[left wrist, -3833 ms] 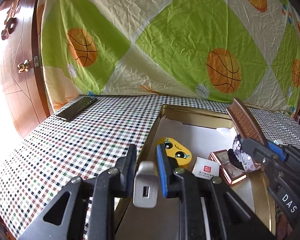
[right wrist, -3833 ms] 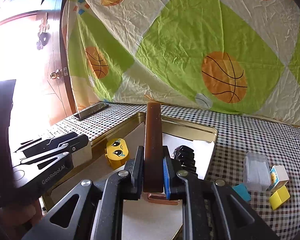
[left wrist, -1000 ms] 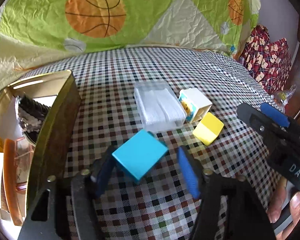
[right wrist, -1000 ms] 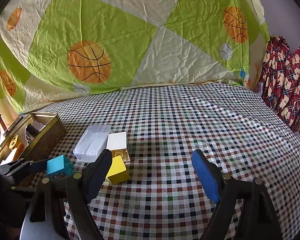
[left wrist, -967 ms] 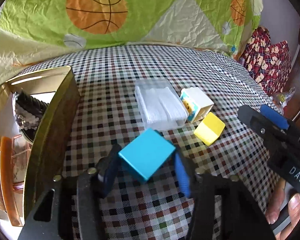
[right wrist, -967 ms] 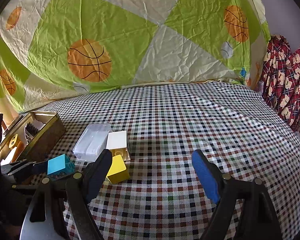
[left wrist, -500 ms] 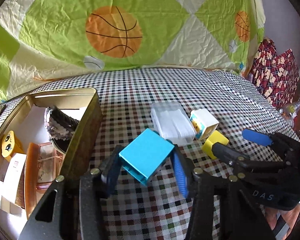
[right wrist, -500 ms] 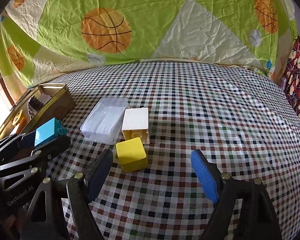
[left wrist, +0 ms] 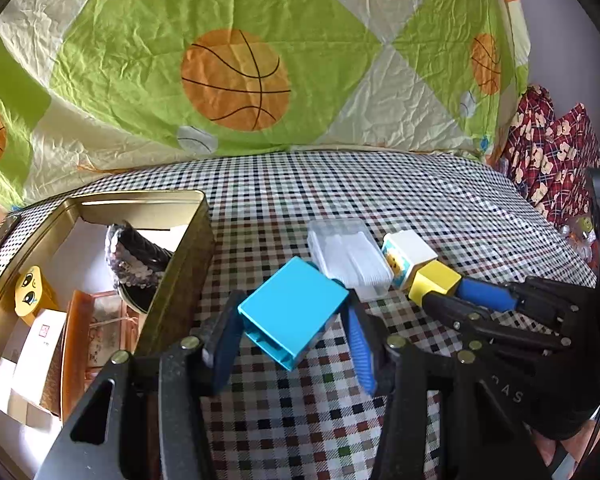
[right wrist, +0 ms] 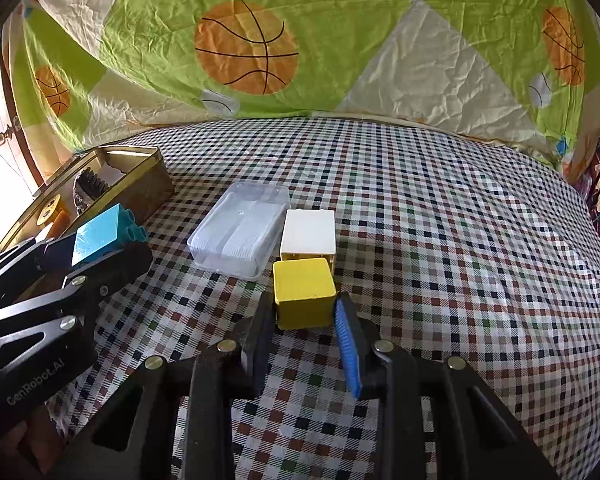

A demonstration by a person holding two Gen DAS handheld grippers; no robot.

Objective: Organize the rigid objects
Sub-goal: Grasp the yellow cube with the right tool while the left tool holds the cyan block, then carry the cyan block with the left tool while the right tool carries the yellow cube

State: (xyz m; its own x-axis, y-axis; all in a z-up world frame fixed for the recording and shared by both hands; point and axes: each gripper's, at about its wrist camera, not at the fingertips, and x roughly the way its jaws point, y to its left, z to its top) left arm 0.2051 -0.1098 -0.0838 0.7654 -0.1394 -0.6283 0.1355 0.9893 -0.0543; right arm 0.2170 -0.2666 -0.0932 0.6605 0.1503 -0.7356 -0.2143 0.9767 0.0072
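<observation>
Yellow block (right wrist: 304,292) on checked cloth (right wrist: 420,220), touching white block (right wrist: 308,232), right gripper (right wrist: 303,312) jaws closing on its sides, blue block (left wrist: 292,312) clamped in left gripper (left wrist: 290,316) beside tin (left wrist: 180,264): possibly slips from shallow grip, or drags the white block along.

To my right, the checked surface (right wrist: 460,240) lies bare, with wide room to pass. Ahead, the clear box (right wrist: 240,232) and white block (right wrist: 308,232) crowd together, touching. On the left the gold tin (left wrist: 180,264) walls off passage, its floor packed with things.
</observation>
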